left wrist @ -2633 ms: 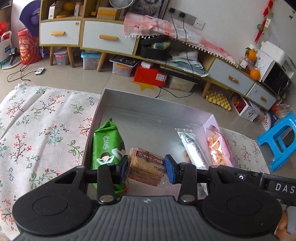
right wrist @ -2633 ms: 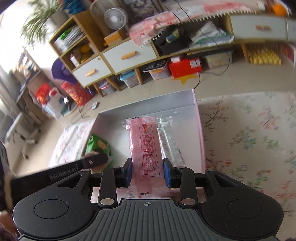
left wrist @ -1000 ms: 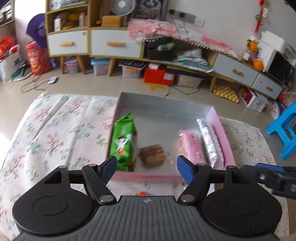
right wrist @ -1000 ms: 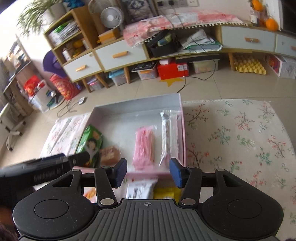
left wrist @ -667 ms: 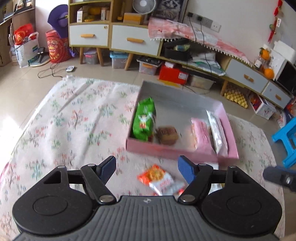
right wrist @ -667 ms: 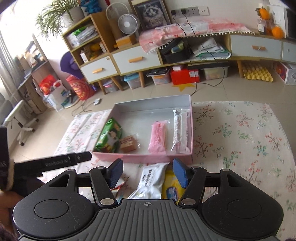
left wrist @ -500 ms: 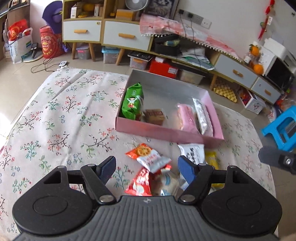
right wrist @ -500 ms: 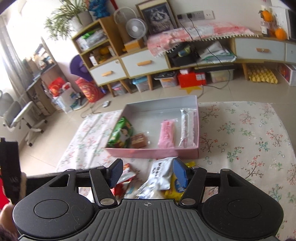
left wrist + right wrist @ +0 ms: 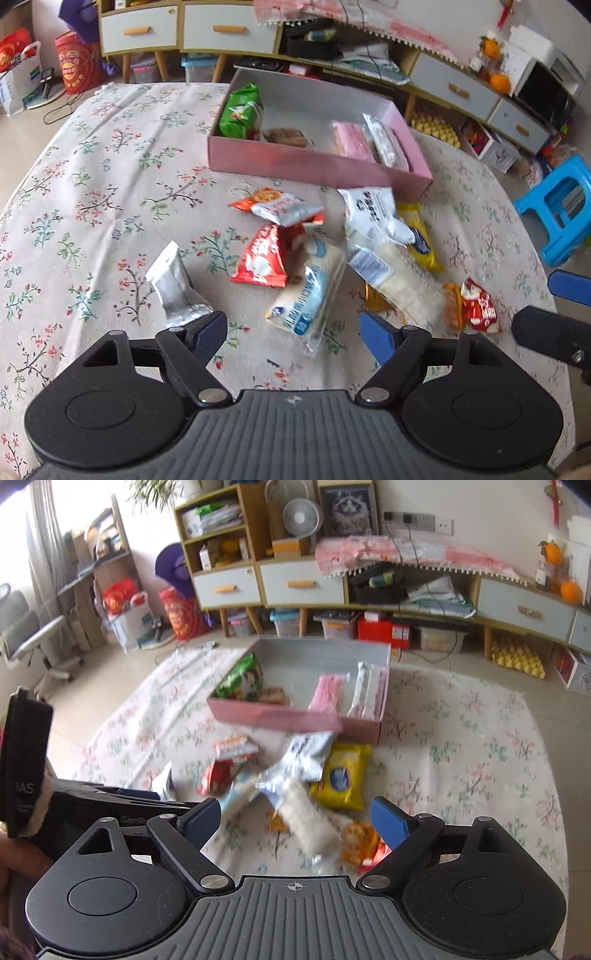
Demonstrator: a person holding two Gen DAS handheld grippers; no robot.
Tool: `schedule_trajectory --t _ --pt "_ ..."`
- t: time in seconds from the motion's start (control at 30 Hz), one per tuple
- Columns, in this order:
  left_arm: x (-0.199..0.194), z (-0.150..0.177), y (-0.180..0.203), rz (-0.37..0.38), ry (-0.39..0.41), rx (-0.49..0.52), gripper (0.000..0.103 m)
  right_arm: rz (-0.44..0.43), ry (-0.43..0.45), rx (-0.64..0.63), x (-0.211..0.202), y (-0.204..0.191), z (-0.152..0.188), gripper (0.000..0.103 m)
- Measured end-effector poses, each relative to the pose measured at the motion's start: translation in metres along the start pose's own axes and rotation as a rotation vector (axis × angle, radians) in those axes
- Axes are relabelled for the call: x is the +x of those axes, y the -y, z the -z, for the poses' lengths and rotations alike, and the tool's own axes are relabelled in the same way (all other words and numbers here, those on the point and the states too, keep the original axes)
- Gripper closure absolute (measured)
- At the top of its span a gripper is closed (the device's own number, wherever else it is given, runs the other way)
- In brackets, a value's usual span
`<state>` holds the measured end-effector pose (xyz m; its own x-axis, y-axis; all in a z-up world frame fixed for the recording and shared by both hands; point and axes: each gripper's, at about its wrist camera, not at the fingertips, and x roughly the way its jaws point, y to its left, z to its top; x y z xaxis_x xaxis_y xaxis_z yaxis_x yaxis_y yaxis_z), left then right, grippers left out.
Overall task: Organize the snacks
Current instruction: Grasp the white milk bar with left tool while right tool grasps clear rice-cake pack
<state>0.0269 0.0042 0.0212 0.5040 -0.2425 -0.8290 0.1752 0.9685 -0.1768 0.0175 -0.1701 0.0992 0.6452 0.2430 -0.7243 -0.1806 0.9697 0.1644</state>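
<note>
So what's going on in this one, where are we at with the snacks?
A person is sorting snacks into a pink box on a floral cloth. Four packets already lie in it: green, brown, pink and clear. Both tongs, left and right, are open and empty, held above the loose pile in front of the box, including a yellow packet and a silver one.
</note>
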Motion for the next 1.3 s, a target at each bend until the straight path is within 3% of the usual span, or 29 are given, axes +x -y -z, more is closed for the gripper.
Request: schedule_trajectory --t 0.17,0.5,0.7,0.97,1.07,1.13,1.3 --pt "0.002 0.002 0.005 -0.021 0.012 0.026 0.025 0.014 -0.02 -0.016 0.002 -0.002 0.01 0.013" --pt "0.02 0.009 0.01 -0.039 -0.045 0.072 0.025 0.049 -0.081 -0.028 0.021 -0.003 0.016 0.012" --pt "0.038 0.01 0.015 -0.089 -0.073 0.107 0.024 0.059 -0.085 -0.04 0.023 -0.003 0.017 0.012" --pt "0.045 0.007 0.021 -0.132 -0.04 0.168 0.022 0.064 -0.109 -0.032 0.029 -0.001 0.019 0.012" --pt "0.04 0.007 0.023 -0.129 -0.021 0.189 0.044 0.048 -0.123 -0.003 0.032 0.002 0.02 0.012" --pt "0.036 0.006 0.023 -0.117 -0.016 0.191 0.065 0.055 -0.124 -0.001 0.034 0.003 0.02 0.012" --pt "0.034 0.005 0.021 -0.096 -0.017 0.178 0.073 0.079 -0.148 -0.026 0.044 0.003 0.022 0.012"
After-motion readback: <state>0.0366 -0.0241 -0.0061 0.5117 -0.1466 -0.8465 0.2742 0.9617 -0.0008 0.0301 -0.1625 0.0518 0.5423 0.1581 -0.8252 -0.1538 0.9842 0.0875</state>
